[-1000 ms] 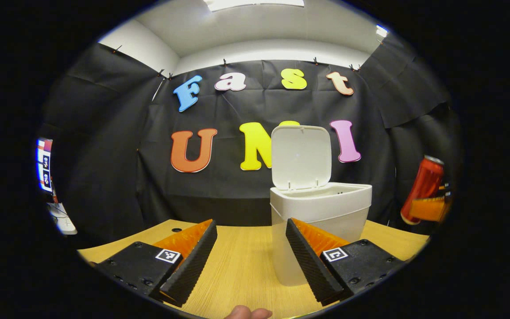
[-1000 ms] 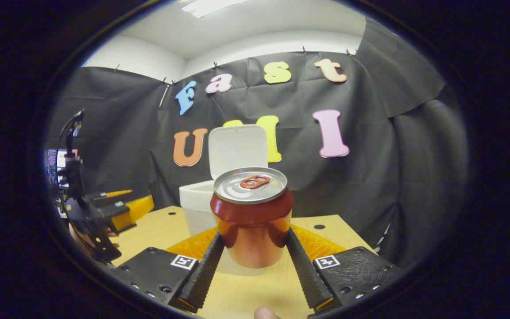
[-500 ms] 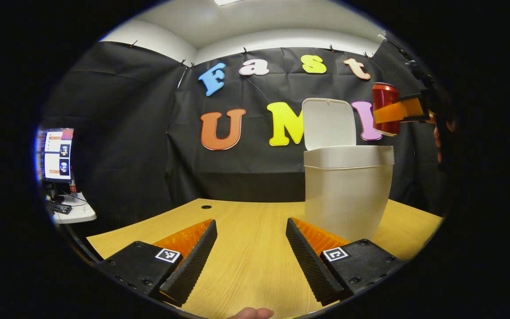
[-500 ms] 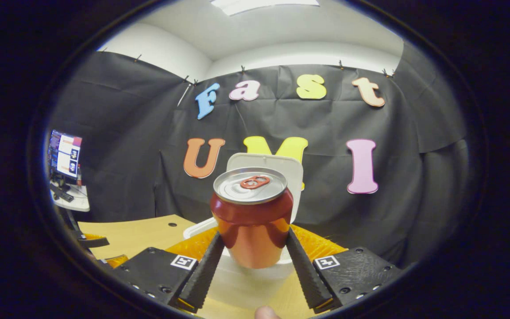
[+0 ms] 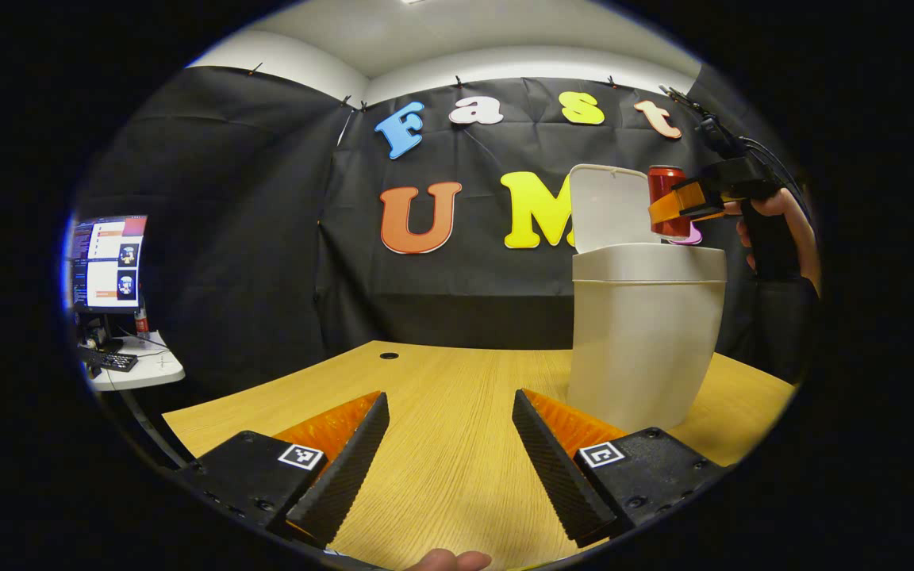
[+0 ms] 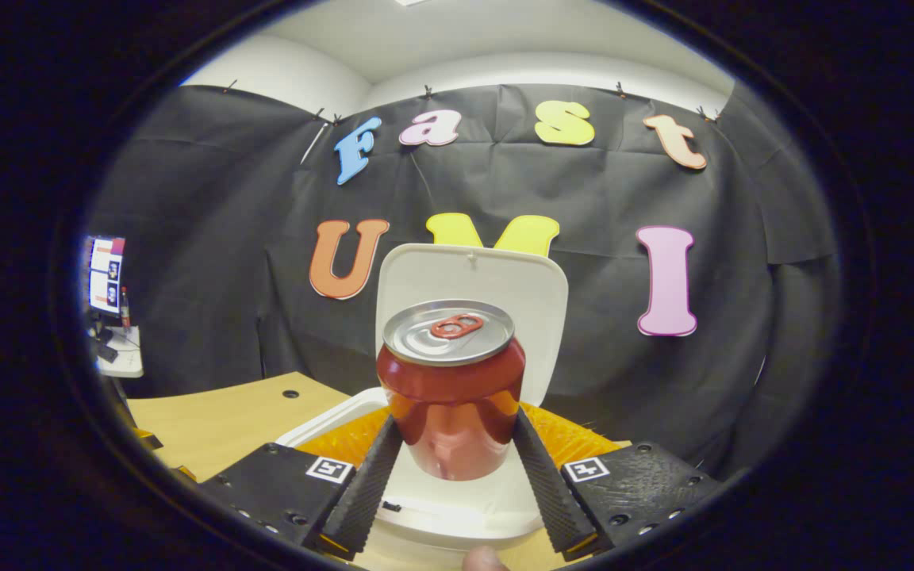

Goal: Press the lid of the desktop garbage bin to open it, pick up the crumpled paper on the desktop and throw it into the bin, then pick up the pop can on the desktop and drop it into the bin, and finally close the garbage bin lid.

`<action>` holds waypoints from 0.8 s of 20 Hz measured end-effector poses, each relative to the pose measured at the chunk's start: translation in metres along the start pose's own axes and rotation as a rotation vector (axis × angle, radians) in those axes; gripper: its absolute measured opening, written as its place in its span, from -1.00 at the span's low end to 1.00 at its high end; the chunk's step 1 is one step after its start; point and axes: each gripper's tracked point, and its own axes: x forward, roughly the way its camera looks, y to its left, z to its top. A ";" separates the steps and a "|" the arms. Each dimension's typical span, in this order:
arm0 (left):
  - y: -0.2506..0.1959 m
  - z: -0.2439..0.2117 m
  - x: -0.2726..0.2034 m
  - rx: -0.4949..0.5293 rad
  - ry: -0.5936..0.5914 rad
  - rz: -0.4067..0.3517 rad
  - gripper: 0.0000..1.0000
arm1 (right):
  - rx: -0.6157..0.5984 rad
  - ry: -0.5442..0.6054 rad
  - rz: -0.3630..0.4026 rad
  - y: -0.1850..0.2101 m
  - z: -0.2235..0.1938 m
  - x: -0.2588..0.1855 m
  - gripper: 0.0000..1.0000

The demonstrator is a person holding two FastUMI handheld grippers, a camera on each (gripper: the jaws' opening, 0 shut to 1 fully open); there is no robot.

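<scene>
Red pop can (image 6: 451, 388), light, thin-walled and slippery I think, is pinched by its sides in my right tongs (image 6: 454, 464) above the open bin (image 6: 433, 507); left tongs (image 5: 447, 456) spread.

Our left tool (image 5: 441, 456) hangs with fingers spread above the wooden desk (image 5: 441, 381). Beyond it we see the white bin (image 5: 643, 333), lid (image 5: 608, 208) upright, as our right tool (image 5: 683, 205) holds the red can (image 5: 666, 208) just over its rim.

Glossy metal pop can (image 6: 451, 388) — matt smooth plastic bin (image 5: 646, 333) — wood-grain table (image 5: 441, 412).
</scene>
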 end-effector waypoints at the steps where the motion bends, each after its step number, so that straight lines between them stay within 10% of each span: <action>1: -0.001 0.001 0.000 0.000 -0.002 -0.002 1.00 | -0.007 0.004 0.004 0.002 -0.002 0.001 0.62; 16: -0.004 -0.001 0.005 0.009 0.010 -0.014 1.00 | 0.015 -0.079 -0.055 -0.012 0.032 -0.012 0.67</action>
